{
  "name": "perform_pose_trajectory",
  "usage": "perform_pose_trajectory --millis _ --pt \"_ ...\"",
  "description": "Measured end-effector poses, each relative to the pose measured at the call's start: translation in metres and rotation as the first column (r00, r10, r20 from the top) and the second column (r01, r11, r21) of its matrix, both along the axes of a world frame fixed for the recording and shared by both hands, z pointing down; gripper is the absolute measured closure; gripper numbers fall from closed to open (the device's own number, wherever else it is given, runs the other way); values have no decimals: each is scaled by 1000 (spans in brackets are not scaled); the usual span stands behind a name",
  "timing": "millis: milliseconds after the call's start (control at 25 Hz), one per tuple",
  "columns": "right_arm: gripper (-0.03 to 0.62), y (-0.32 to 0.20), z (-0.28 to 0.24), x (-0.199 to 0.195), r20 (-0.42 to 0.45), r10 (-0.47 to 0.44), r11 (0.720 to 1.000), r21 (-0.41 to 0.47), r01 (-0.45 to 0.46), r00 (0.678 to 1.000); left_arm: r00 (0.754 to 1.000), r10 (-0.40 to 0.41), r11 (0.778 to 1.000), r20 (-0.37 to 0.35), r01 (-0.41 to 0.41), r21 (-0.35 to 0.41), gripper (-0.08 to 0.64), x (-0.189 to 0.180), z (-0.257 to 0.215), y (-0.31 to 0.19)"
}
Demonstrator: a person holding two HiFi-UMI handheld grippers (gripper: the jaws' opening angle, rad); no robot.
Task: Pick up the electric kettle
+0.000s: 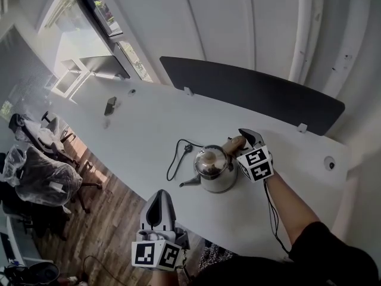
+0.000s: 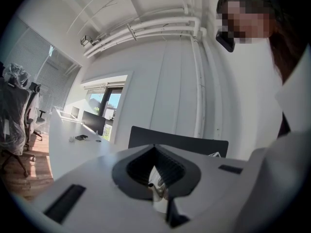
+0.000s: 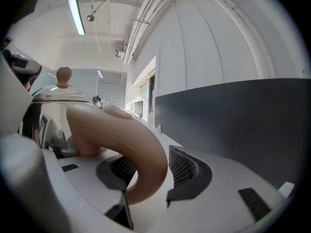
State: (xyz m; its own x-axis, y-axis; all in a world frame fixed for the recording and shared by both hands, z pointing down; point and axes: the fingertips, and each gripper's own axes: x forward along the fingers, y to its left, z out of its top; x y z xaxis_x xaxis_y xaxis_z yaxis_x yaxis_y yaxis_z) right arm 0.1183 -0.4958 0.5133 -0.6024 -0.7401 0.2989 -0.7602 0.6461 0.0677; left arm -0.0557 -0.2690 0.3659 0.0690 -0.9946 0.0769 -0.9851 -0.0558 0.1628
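Note:
A shiny steel electric kettle (image 1: 213,167) with a tan handle (image 1: 233,143) stands on the white table (image 1: 143,130), spout toward the near edge. My right gripper (image 1: 247,137) is at the handle's far side and is open. In the right gripper view the curved handle (image 3: 127,140) passes between the jaws of the right gripper (image 3: 150,171), close to the left pad and with a gap to the right pad. The kettle's lid and knob (image 3: 62,84) show behind it. My left gripper (image 1: 159,196) hovers off the table's near edge, shut and holding nothing (image 2: 156,166).
A black cord with a plug (image 1: 178,154) lies left of the kettle. A dark partition panel (image 1: 256,94) runs along the table's far edge. A small dark object (image 1: 110,105) sits far left on the table. Plastic-covered chairs (image 1: 36,171) stand on the wood floor.

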Motion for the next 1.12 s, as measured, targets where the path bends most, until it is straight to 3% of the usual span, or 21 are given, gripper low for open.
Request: perform_pose_trajectory --millis 240,400,600,1120 --pt "417 -4 1 -6 3 -17 1000 11 17 1000 1000 -4 1000 1 4 -12 560 -2 4 4" --pt "480 -2 2 -9 -40 -31 999 19 32 999 1000 -12 1000 1 12 -14 560 -5 6 6" --pt "482 3 5 -3 -70 -30 999 -27 28 997 1000 -24 1000 0 24 -19 560 -8 8 9" --pt "486 15 7 18 -13 140 988 -67 -141 990 1000 -10 999 -28 8 -45 560 -10 16 15"
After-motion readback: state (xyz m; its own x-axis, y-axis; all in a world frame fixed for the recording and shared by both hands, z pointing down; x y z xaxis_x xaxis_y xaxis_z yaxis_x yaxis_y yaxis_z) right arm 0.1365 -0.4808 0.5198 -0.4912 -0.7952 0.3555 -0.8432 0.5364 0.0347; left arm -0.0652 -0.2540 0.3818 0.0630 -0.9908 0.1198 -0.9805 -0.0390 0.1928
